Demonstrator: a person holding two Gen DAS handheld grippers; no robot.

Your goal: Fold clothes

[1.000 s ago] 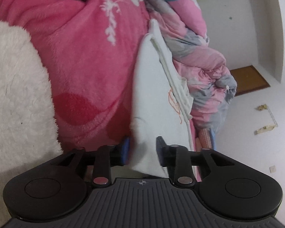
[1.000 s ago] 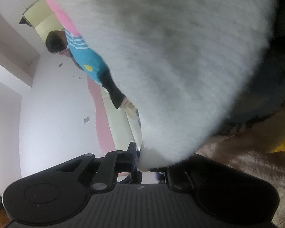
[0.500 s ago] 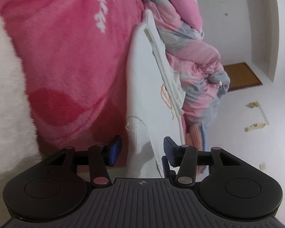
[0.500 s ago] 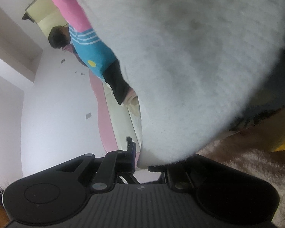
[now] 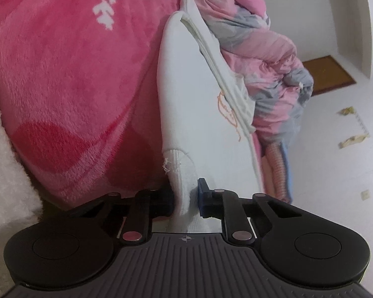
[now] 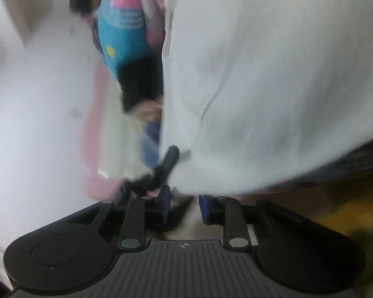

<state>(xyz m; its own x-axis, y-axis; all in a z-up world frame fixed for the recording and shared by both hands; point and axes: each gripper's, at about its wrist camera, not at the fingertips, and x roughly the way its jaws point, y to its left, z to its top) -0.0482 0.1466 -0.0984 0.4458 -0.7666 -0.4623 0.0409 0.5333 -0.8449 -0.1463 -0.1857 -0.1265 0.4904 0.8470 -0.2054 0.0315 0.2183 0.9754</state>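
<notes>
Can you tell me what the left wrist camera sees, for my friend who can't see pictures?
The left gripper pinches the ribbed cuff of a white garment, which stretches away from the camera. It lies between a fluffy pink blanket and a bunched pink and grey quilt, with white floor off to the right.

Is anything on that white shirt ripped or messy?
Yes. The ribbed cuff of the white top, just ahead of the left tongs, has a frayed spot with loose threads on its edge. Paper scraps also litter the floor.
</notes>
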